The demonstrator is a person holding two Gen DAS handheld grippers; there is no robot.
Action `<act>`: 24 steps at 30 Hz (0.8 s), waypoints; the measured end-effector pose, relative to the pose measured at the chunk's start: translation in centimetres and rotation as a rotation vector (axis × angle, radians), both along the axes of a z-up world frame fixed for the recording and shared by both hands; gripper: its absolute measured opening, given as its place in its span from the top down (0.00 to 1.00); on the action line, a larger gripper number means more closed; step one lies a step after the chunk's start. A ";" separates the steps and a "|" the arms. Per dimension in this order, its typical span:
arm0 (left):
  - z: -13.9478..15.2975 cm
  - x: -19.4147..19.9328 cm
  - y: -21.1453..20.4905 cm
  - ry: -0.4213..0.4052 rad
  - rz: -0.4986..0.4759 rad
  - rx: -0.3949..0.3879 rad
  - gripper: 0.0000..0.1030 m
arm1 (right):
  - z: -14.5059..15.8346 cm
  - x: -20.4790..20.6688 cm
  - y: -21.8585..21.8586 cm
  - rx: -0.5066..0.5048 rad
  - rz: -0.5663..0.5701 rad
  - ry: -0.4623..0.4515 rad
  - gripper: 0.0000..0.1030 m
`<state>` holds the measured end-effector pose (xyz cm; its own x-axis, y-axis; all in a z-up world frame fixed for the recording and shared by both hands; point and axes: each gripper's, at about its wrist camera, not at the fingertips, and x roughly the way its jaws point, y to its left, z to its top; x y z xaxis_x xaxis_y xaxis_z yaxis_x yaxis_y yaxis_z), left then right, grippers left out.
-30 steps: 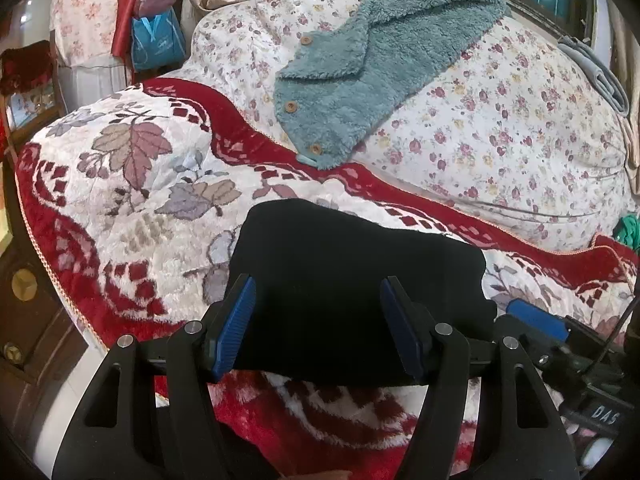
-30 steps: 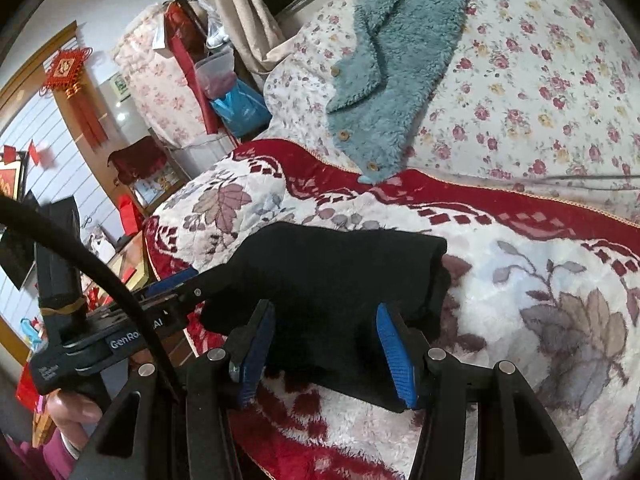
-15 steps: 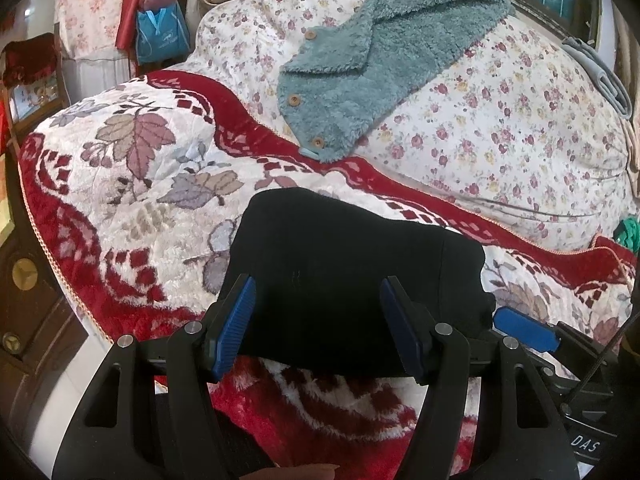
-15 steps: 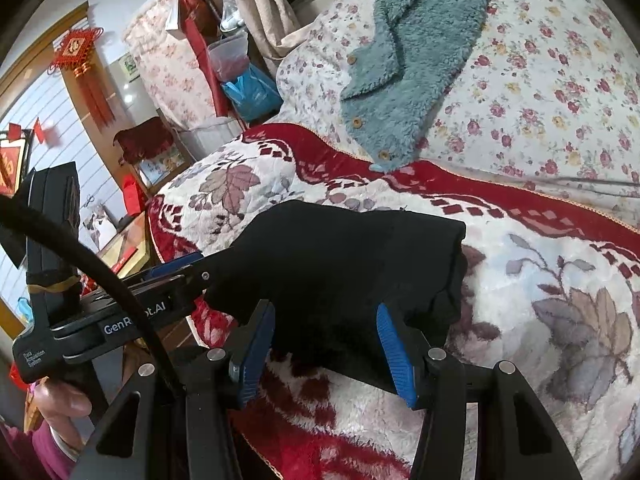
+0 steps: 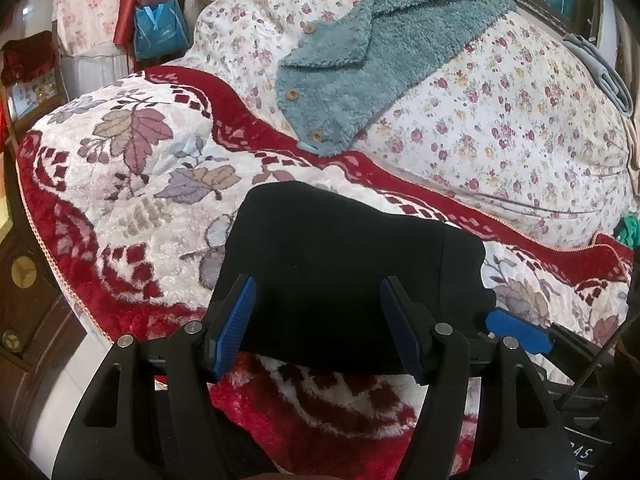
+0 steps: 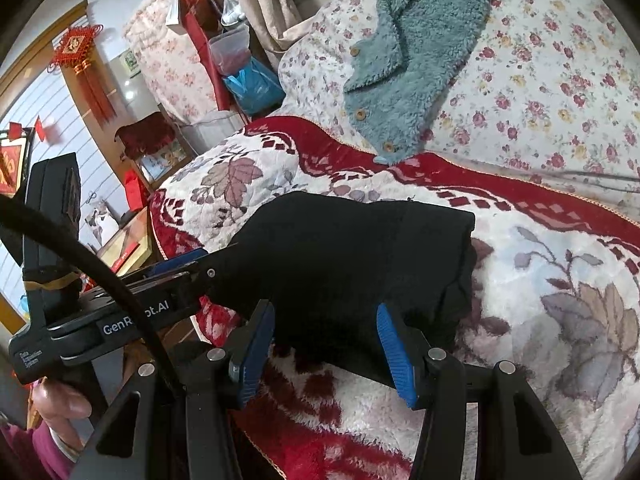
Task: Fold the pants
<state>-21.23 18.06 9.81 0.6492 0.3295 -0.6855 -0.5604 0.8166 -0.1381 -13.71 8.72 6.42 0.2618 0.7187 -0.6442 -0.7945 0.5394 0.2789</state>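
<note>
Black pants (image 5: 332, 264) lie folded into a compact rectangle on the red and white floral blanket (image 5: 132, 184). They also show in the right wrist view (image 6: 344, 256). My left gripper (image 5: 320, 328) is open, its blue pads straddling the near edge of the pants. My right gripper (image 6: 326, 348) is open too, its pads either side of the near edge. The right gripper's blue fingertip (image 5: 518, 334) shows at the pants' right side in the left view. The left gripper's body (image 6: 120, 312) reaches the pants' left side in the right view.
A teal fleece jacket (image 5: 372, 60) lies on the floral quilt (image 5: 500, 120) behind. The blanket's edge drops off at the left (image 5: 48, 256) beside dark wood furniture. Bags and a blue sack (image 5: 160, 32) stand at the back left.
Both grippers have shifted slightly relative to the folded pants, which sit a little further out on the blanket. Both stay open.
</note>
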 end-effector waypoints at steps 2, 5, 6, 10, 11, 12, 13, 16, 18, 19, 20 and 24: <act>0.1 0.1 0.1 0.000 0.000 0.001 0.37 | 0.0 0.1 0.0 0.003 -0.004 0.004 0.50; 0.1 0.1 0.1 -0.003 -0.002 0.001 0.37 | 0.0 0.2 -0.1 0.007 -0.008 0.008 0.50; 0.1 0.1 0.2 -0.003 -0.003 0.002 0.37 | 0.0 0.2 -0.1 0.008 -0.009 0.009 0.50; 0.1 0.1 0.2 -0.002 -0.004 0.002 0.37 | 0.0 0.2 -0.2 0.007 -0.009 0.010 0.50; 0.1 0.1 0.1 -0.003 -0.003 0.001 0.37 | 0.0 0.2 -0.2 0.008 -0.010 0.011 0.50; 0.1 0.1 0.1 -0.004 -0.001 0.001 0.37 | 0.0 0.2 -0.2 0.010 -0.010 0.011 0.50; 0.0 0.1 0.1 -0.005 0.001 0.001 0.37 | 0.0 0.2 -0.2 0.009 -0.010 0.011 0.50; 0.1 0.2 0.3 -0.001 -0.005 -0.002 0.37 | 0.0 0.2 -0.2 0.008 -0.011 0.011 0.50; 0.1 0.3 0.4 -0.002 -0.005 0.000 0.37 | 0.0 0.2 -0.3 0.007 -0.010 0.014 0.50; 0.1 0.3 0.4 -0.002 -0.004 0.001 0.37 | -0.1 0.2 -0.4 0.007 -0.011 0.014 0.50; 0.1 0.3 0.4 -0.004 -0.005 0.001 0.37 | 0.0 0.1 -0.4 0.008 -0.012 0.014 0.50; 0.5 0.1 0.1 -0.021 -0.006 0.038 0.37 | 0.0 0.3 -0.6 0.013 -0.013 0.016 0.50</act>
<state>-21.11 18.15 10.36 0.6654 0.3512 -0.6587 -0.5526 0.8250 -0.1183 -13.40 8.16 6.40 0.2605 0.7237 -0.6390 -0.7831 0.5456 0.2986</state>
